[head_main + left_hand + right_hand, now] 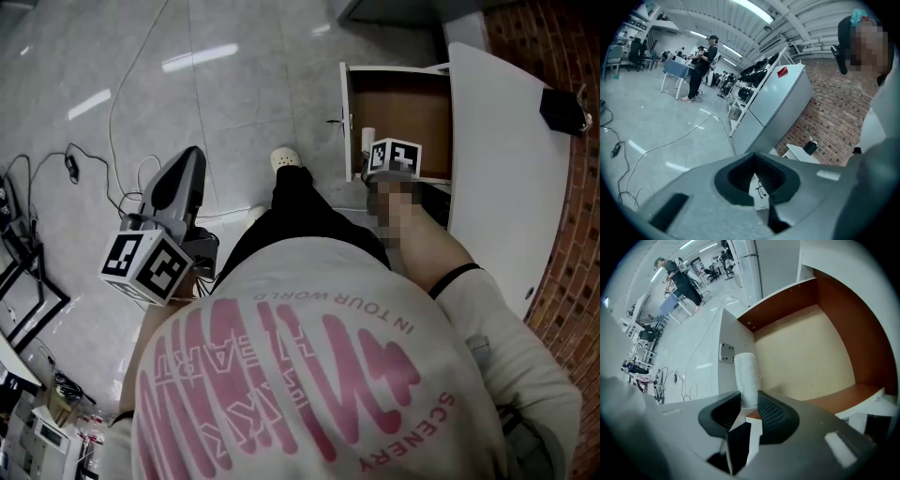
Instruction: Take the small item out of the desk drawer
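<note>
Pinching a fuzzy white roll (747, 373) (lower end hidden), right gripper (749, 400) hovers over wood-lined drawer (806, 357); left gripper (756, 165) pressed together.

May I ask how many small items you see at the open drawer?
1: a white roll, held between the right gripper's jaws over the drawer; the gripper hides part of the drawer floor.

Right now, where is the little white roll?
The white roll is held in the right tool, at the open drawer's left edge in the right gripper view, with the white desk alongside.
</note>
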Tool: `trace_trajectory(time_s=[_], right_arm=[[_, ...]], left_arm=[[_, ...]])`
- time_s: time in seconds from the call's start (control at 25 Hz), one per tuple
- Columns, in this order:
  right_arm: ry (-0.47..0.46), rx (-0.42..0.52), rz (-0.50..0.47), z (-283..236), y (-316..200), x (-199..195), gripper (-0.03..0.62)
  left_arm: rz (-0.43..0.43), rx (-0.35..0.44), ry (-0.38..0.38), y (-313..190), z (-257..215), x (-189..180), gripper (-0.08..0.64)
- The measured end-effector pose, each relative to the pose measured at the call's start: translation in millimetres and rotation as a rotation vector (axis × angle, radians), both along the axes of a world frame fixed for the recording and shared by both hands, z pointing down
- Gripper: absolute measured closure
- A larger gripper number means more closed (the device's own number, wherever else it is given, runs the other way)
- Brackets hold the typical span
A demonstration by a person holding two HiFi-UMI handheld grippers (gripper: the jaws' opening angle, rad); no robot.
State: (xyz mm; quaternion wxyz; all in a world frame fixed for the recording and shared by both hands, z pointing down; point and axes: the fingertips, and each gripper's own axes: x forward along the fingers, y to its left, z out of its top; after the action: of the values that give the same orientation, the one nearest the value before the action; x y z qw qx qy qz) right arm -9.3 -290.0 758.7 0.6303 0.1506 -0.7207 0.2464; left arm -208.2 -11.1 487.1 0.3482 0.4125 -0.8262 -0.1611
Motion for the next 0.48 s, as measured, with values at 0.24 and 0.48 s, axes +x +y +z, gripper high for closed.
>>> trace_trajectory(time_s=[0.24,0.48], right_arm=[[-0.026,0.016,0.006,-14.4,7.8,5.2,0.471],[-0.042,0.038,0.017,-28.5,12.5,15.0,0.471]], left_arm=[[-0.014,0.026,-0.024,11.7,-12.4,11.2,0.557],[-0.019,0.047,-0.060,21.8,-28.3,14.6,0.557]])
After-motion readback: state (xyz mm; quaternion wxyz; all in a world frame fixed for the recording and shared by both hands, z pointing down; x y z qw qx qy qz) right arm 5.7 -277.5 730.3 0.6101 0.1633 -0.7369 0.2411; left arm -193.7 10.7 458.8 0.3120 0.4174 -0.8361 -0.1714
